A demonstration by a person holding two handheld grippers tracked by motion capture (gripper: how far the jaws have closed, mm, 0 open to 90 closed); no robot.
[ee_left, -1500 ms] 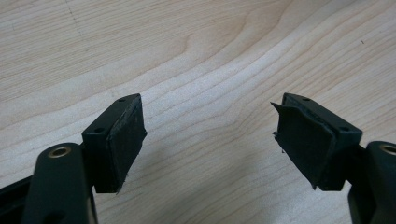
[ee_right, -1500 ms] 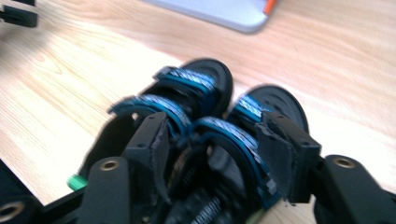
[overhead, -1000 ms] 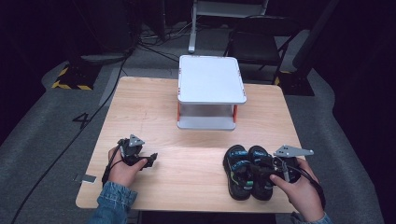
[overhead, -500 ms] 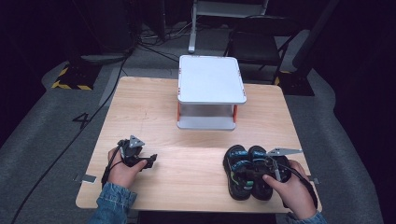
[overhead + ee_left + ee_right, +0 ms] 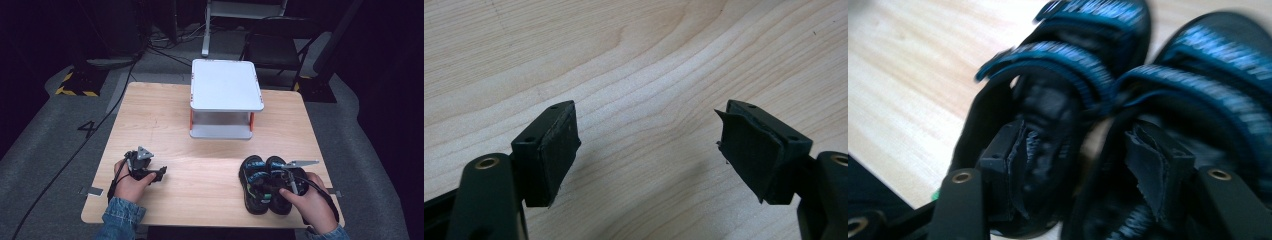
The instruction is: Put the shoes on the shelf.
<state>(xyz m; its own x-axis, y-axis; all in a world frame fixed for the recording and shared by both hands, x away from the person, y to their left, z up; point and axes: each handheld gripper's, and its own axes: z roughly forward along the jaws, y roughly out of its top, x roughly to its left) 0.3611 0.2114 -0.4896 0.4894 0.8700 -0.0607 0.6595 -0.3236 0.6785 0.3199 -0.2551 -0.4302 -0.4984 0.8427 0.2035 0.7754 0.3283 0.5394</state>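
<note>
Right gripper (image 5: 1075, 165) spread, one finger (image 5: 1008, 165) inside each sandal (image 5: 252, 182), inner walls between them; left gripper (image 5: 649, 150) spread over bare table (image 5: 634, 60).

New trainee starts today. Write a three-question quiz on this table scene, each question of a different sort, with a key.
1. True or false: the left gripper has a sandal between its jaws.
2. Multiple choice: where does the pair of black and blue sandals lie on the wooden table? A) on top of the white two-tier stand; B) near the front edge, on the person's right; C) at the far left corner.
3. Fill in: the right gripper has one jaw in each ____.

Key
1. False: its open jaws hang over bare wood.
2. B.
3. Sandal: the jaws straddle the two inner sides of the pair, and the blurred view does not show whether the pads press.
</note>
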